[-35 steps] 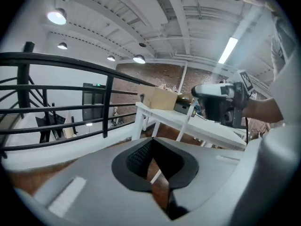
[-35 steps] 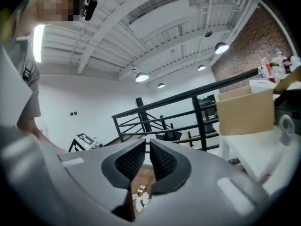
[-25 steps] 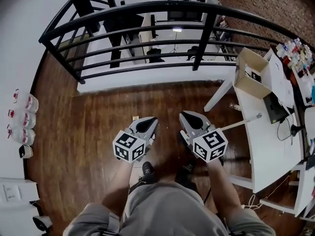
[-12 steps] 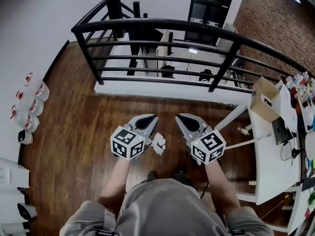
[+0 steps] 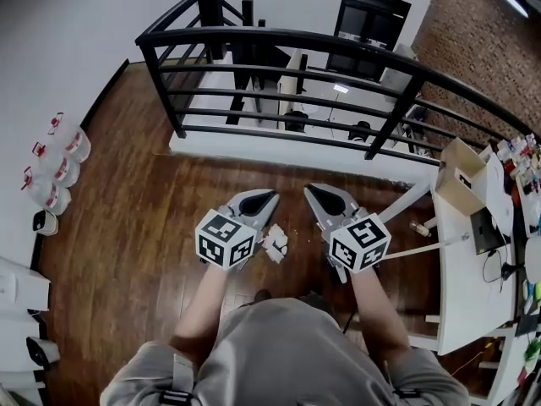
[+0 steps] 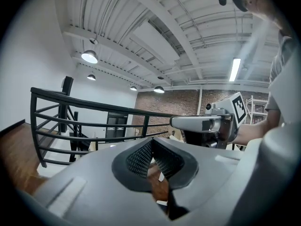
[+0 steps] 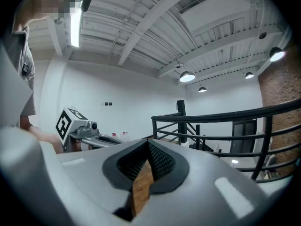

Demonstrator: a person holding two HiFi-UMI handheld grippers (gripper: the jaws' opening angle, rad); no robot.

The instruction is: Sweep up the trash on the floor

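The brown plank floor [image 5: 135,227] spreads on the near side of the black railing [image 5: 287,45], which curves across the far edge of the landing. A white table [image 5: 461,269] stands off the railing's right end. The person stands on the near side of the railing with both forearms stretched towards it, side by side and almost level. The left gripper [image 5: 269,196] and right gripper [image 5: 309,189] angle slightly inward, so their tips point at the railing's middle. Each is clenched on nothing: in the left gripper view [image 6: 151,140] and the right gripper view [image 7: 148,143] the ribbed pads meet at the tips with only floor showing behind them. The trash [image 5: 275,244], a small crumpled white paper clump, lies on the floor on the near side of the railing, below and between the two grippers. It is irregular, with no clear long axis. Only the head view shows it; the gripper views look over the railing to the ceiling lamps [image 6: 89,56], and each shows the other gripper alongside.
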